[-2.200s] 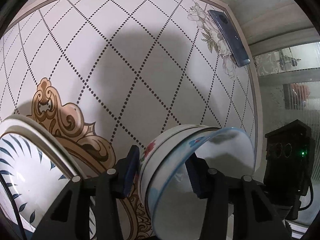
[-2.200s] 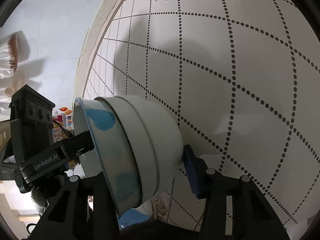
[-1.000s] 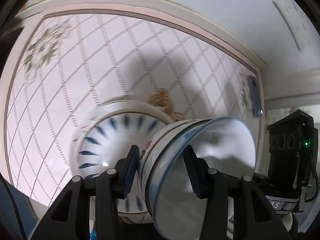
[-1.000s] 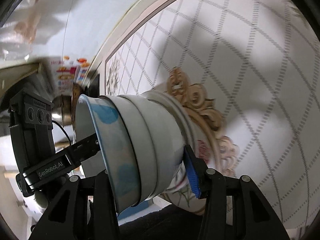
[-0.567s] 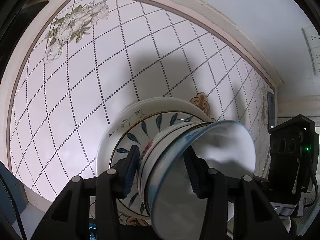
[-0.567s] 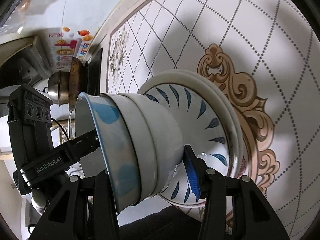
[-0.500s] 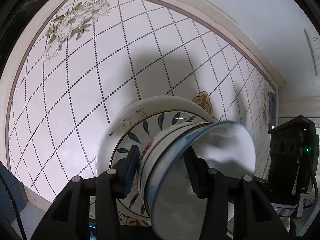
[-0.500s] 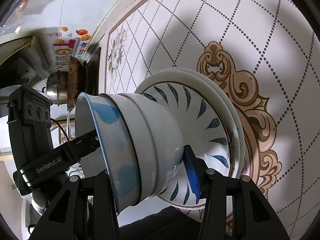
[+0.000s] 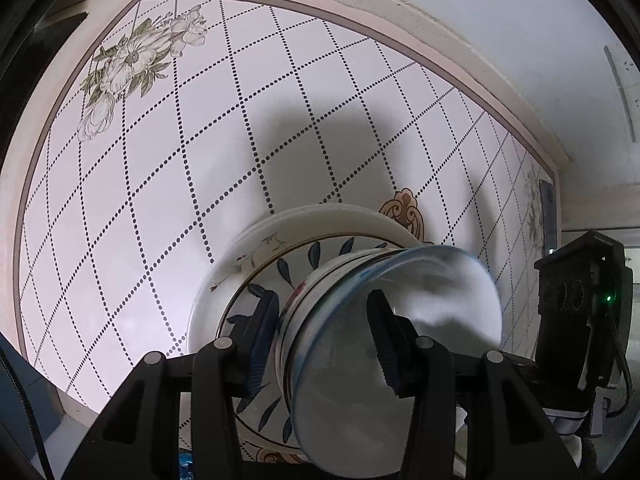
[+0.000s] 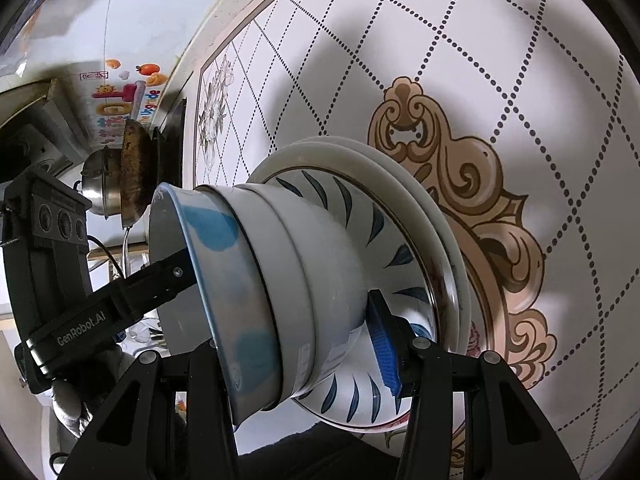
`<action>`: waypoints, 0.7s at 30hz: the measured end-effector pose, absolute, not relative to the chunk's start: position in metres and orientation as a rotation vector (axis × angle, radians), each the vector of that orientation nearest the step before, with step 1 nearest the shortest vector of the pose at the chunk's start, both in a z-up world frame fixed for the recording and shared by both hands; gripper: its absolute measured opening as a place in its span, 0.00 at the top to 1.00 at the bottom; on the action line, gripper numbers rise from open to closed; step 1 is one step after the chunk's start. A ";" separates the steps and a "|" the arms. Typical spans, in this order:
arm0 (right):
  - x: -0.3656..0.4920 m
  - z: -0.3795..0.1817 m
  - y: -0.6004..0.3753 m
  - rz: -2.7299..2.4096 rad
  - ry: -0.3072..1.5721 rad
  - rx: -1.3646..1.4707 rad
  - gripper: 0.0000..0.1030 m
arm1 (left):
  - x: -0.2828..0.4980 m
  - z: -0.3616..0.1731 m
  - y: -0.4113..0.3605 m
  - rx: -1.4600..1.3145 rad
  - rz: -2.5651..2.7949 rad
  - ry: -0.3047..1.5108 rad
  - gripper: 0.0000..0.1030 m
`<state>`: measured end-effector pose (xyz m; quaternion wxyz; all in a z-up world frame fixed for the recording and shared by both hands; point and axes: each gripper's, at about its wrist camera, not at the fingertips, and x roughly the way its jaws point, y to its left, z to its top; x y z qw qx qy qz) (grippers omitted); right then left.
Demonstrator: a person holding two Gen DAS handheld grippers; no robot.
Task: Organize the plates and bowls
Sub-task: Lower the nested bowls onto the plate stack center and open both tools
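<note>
A stack of nested white bowls (image 9: 384,320), the inner one blue-rimmed, is held between both grippers. My left gripper (image 9: 324,336) is shut on its rim from one side. My right gripper (image 10: 296,312) is shut on the opposite rim of the bowl stack (image 10: 280,288). The stack's base sits over the middle of a stack of plates (image 10: 420,248) with blue leaf marks; whether it touches I cannot tell. The plates (image 9: 256,256) lie on the tiled counter.
The counter (image 9: 160,184) is white tile with dotted diamond lines and a brown scroll ornament (image 10: 472,184). A phone (image 9: 546,208) lies at its far right edge. A stove with a dark pan (image 10: 134,172) and a steel pot (image 10: 100,184) stands beyond the counter's end.
Both grippers carried the bowl stack across the counter until the plates came under it. In the last half second the stack moved slightly closer to the plates.
</note>
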<state>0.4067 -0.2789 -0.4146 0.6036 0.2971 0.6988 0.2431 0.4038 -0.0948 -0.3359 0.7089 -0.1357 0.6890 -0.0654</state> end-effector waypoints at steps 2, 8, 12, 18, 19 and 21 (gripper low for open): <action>0.407 -0.415 -0.280 0.561 1.620 0.687 0.52 | 0.403 -0.335 -0.095 -0.296 -0.147 1.526 0.58; 0.408 -0.407 -0.277 0.533 1.612 0.639 0.50 | 0.398 -0.324 -0.096 -0.246 -0.128 1.498 0.58; 0.407 -0.383 -0.280 0.499 1.553 0.567 0.44 | 0.388 -0.307 -0.095 -0.174 -0.088 1.454 0.58; 0.394 -0.337 -0.283 0.449 1.461 0.417 0.24 | 0.367 -0.278 -0.092 -0.117 -0.037 1.372 0.58; 0.391 -0.330 -0.282 0.442 1.446 0.394 0.20 | 0.364 -0.274 -0.091 -0.115 -0.035 1.363 0.58; 0.381 -0.312 -0.281 0.419 1.394 0.335 0.10 | 0.355 -0.264 -0.089 -0.104 -0.031 1.331 0.55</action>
